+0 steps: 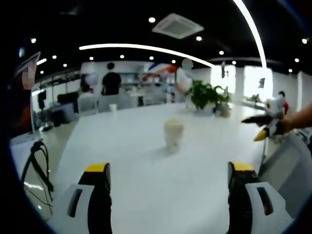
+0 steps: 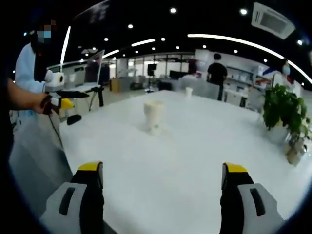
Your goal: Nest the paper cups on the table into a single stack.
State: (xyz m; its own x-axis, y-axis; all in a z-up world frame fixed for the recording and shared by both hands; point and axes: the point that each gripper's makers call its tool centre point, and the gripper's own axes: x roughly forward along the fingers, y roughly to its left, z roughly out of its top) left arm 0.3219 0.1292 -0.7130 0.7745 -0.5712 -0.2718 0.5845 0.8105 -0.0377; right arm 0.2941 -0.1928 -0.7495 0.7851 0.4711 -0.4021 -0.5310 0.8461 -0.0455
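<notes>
Paper cups stacked, white table, office

In the left gripper view we look along our left tool, whose two yellow-tipped jaws stand wide apart with nothing between them. Ahead of them, on the white bench, stands a pale stack of paper cups; the picture is soft, so we judge it to be more than one cup nested, though we cannot count them. Farther off on the bench sits a single small cup. A leafy potted plant stands toward the far right of the bench. At the right edge, the right tool comes in, held by a hand, well apart from the cups. A person in dark clothes stands beyond the bench.
</notes>
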